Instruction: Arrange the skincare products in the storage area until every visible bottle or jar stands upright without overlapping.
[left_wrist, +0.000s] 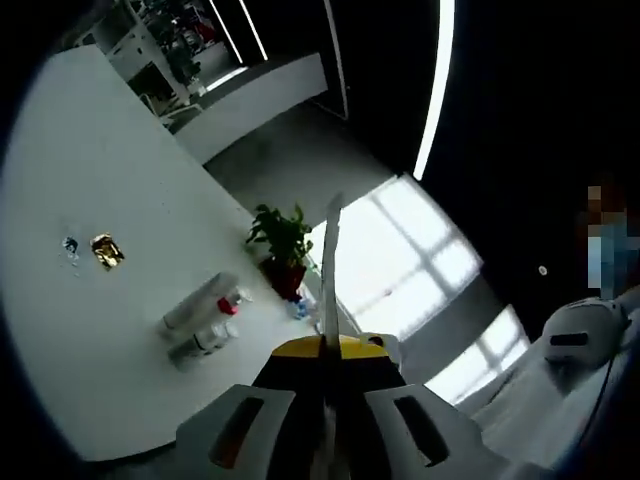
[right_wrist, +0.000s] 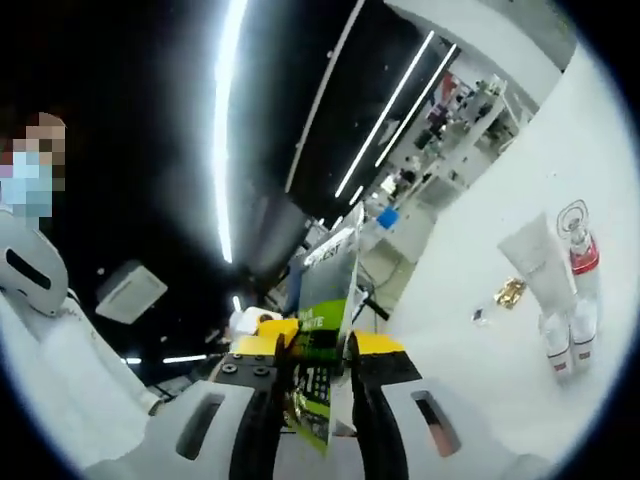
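White tabletop (left_wrist: 110, 330) is stretching across the left gripper view, with shelving behind it and ceiling light strips running overhead. On it, a white tube (left_wrist: 198, 303) is lying on its side beside a red-capped bottle (left_wrist: 229, 305) and a clear bottle (left_wrist: 200, 345), also lying down, all close together. A potted plant (left_wrist: 282, 250) is standing just past them. Well apart, a gold wrapper (left_wrist: 106, 251) and a small blue-clear item (left_wrist: 70, 246) are sitting near each other.

Left gripper (left_wrist: 328, 345) is clenching a thin flat packet (left_wrist: 331, 255) edge-on, jaws pressed close against it.

In the right gripper view, the right gripper (right_wrist: 318, 345) is pinching a green printed sachet (right_wrist: 322, 330) between its yellow-tipped jaws. Off to the side, the white tube (right_wrist: 535, 262), a red-banded bottle (right_wrist: 580, 250) and two small white bottles (right_wrist: 568, 345) are clustering on the table (right_wrist: 480, 380), with the gold wrapper (right_wrist: 510, 292) just beside the tube.

A person in white clothing (right_wrist: 60, 380) is showing at the edge.
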